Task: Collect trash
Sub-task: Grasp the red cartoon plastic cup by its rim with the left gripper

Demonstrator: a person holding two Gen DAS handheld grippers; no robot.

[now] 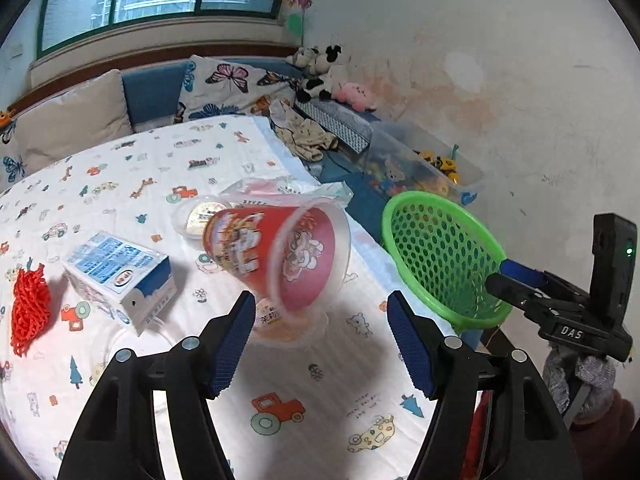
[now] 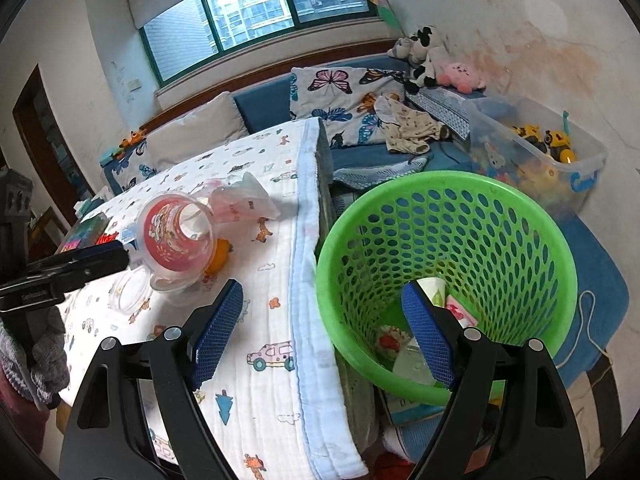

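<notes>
While blurred, red cup (image 1: 276,256) beyond left fingers (image 1: 232,344) released, right fingers (image 2: 216,328) likewise

Left gripper (image 1: 322,344) and right gripper (image 2: 324,330) jaws apart.

I am looking over a table (image 1: 132,184) covered with a white cloth printed with little cars and animals. Lying on it are a tipped red cup (image 1: 276,256), a blue-and-white carton (image 1: 120,272), a red net (image 1: 30,312), a crumpled plastic bag (image 1: 288,188), a small sealed tub (image 1: 200,216) and a clear lid (image 2: 128,292).
</notes>
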